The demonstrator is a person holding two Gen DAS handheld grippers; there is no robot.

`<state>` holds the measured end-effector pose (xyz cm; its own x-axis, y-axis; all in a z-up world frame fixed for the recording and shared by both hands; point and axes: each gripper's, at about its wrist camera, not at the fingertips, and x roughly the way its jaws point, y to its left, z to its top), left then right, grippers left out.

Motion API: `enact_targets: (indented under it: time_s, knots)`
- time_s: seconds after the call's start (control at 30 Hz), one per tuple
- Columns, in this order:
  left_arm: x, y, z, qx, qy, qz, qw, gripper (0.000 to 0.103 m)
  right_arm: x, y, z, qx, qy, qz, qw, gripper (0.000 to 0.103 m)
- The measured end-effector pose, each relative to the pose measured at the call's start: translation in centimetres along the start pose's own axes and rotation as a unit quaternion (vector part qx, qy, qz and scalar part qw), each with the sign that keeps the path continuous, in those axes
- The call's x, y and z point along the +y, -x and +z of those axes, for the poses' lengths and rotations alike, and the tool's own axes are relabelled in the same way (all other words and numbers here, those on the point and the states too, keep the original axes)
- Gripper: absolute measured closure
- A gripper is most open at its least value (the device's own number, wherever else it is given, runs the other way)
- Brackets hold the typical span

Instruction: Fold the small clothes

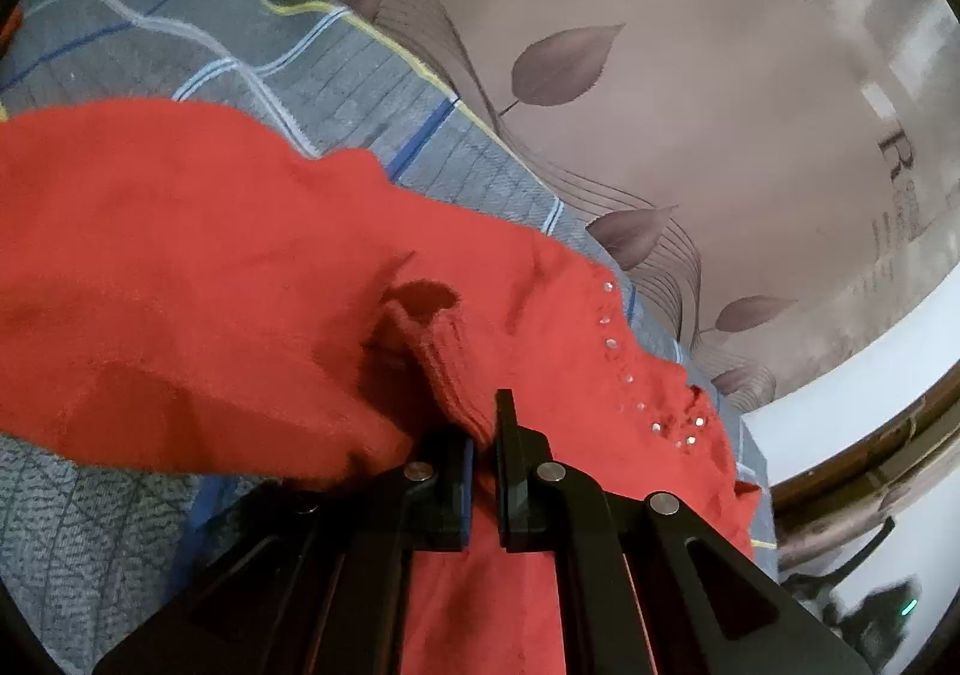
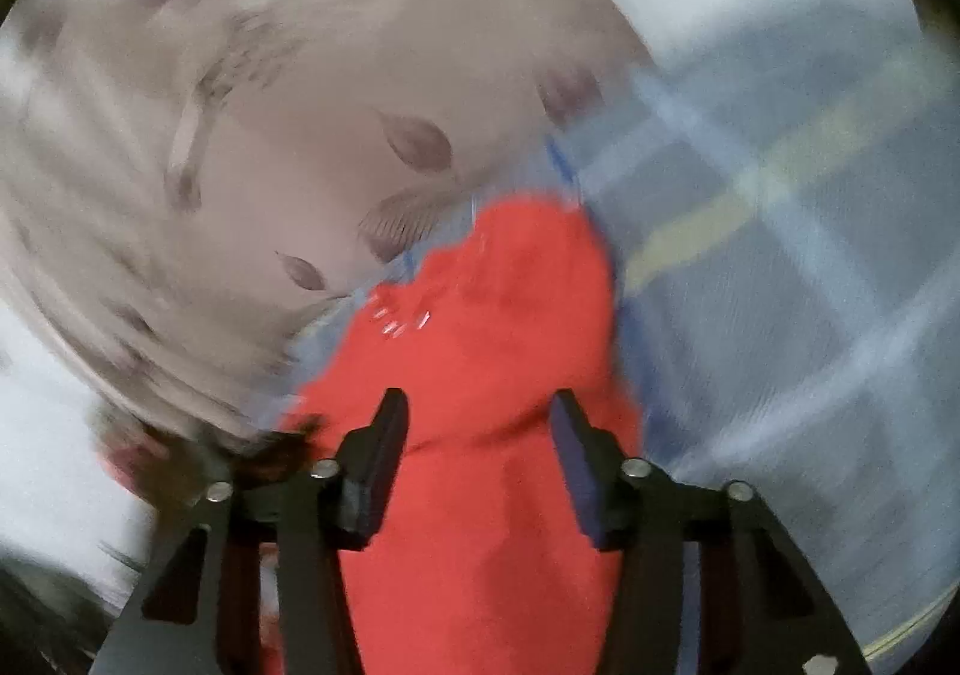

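A small red knit garment (image 1: 210, 255) with a row of little rhinestones (image 1: 624, 357) lies bunched on a grey checked blanket (image 1: 210, 33). My left gripper (image 1: 483, 423) is shut on a ribbed edge of the red garment, which rises in a fold between the pads. In the blurred right wrist view, the same red garment (image 2: 510, 285) runs between and below the fingers of my right gripper (image 2: 477, 402). Its jaws stand apart and the pads do not visibly press on the cloth.
The blanket (image 2: 780, 225) rests on a beige sheet with a brown leaf print (image 1: 660, 75), which also fills the left of the right wrist view (image 2: 270, 165). A white wall and a wooden edge (image 1: 870, 465) show at the right.
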<state>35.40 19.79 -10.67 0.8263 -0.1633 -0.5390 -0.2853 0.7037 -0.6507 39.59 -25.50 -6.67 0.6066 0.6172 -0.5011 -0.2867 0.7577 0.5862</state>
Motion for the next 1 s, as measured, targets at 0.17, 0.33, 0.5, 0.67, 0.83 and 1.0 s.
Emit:
enact_targets:
  time_s: [0.17,0.33,0.5,0.67,0.83,1.0]
  knots:
    - [-0.4,0.2,-0.1,-0.005,-0.012,0.003,0.9999,0.096,3.1,-4.9,5.0,0.004,0.234,-0.086,0.968,0.060]
    - [0.0,0.2,-0.1,-0.003,0.010,-0.006,0.9999,0.095,3.2,-10.5,6.0,0.076,0.360,-0.123,0.922,0.061]
    - [0.0,0.2,0.0,-0.003,0.003,-0.008,1.0000,0.093,3.9,-12.5,5.3,0.110,0.446,-0.127,0.879,0.061]
    - [0.2,0.0,0.1,-0.004,0.006,-0.009,0.9999,0.090,3.1,-15.6,5.2,0.160,0.454,-0.161,0.862,0.095]
    - [0.4,0.0,0.1,-0.008,0.007,-0.008,0.9999,0.089,1.6,-14.6,5.3,0.113,0.409,-0.181,0.887,0.099]
    - [0.6,0.4,0.1,-0.016,0.013,-0.005,0.9998,0.089,-1.4,-12.5,7.9,0.055,0.305,-0.188,0.932,0.100]
